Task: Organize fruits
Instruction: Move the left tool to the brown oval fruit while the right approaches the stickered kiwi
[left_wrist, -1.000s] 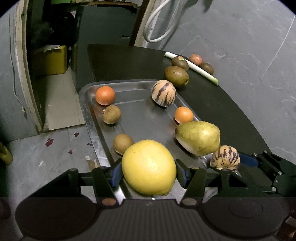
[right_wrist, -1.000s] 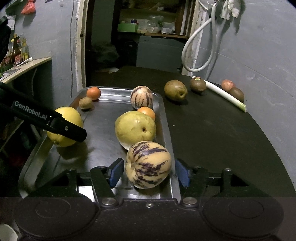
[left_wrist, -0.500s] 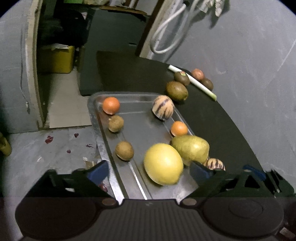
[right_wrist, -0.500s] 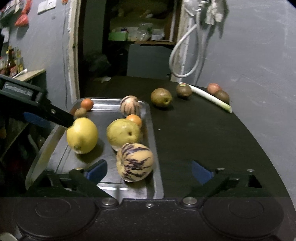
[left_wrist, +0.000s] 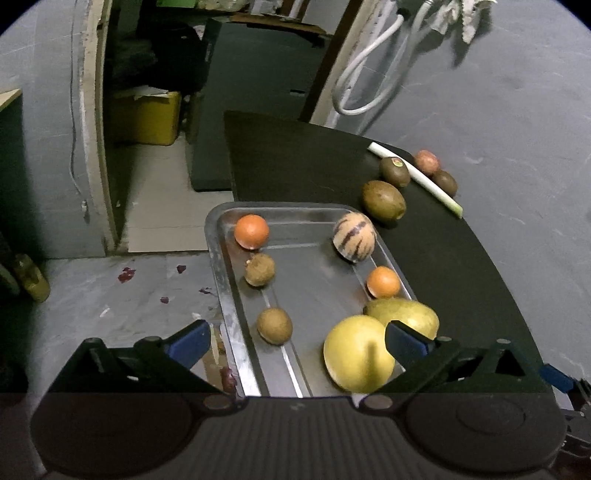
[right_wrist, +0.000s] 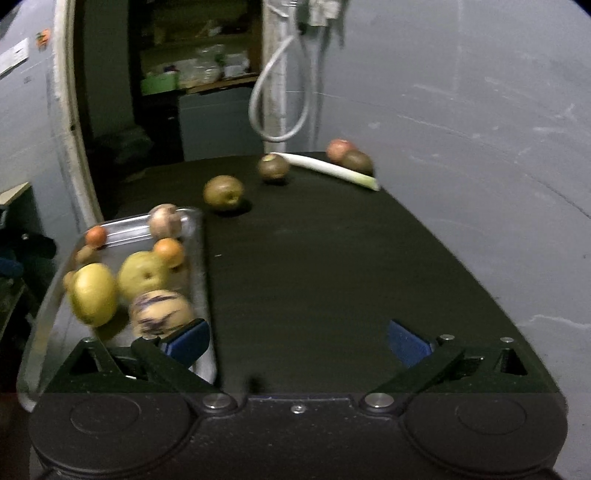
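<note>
Both grippers emptied since a second ago. Left gripper (left_wrist: 297, 341) then clamped on the yellow grapefruit (left_wrist: 359, 358); now spread wide, holding nothing, drawn back above the near end of the steel tray (left_wrist: 216, 236). Grapefruit set down on the tray floor, at about 4 o'clock from the gripper's midpoint, just inside the right finger pad (left_wrist: 404, 341) and touching the green pear (left_wrist: 406, 317) behind it.

Right gripper (right_wrist: 298, 341) then closed on a striped pepino melon (right_wrist: 160, 314); now released, fingers wide apart, swung right over the black tabletop (right_wrist: 332, 277). Melon left at the tray's near right corner, at about 9 o'clock from the gripper, just behind the left pad (right_wrist: 188, 339). Right view motion-blurred.

"GenRobot.AI" lettering on the other gripper, readable a second ago, gone from view. Only marking now a small round sticker on the kiwi (left_wrist: 394, 171) by the leek stalk (left_wrist: 417, 179); text too small to read.

Also in tray: second pepino melon (left_wrist: 354, 238) at 1 o'clock, two oranges (left_wrist: 252, 231) (left_wrist: 383, 282), two small brown fruits (left_wrist: 259, 269) (left_wrist: 274, 326). On the table beyond: larger brown-green fruit (left_wrist: 383, 201), reddish fruit (left_wrist: 426, 161) and another kiwi (left_wrist: 444, 182) past the leek.
</note>
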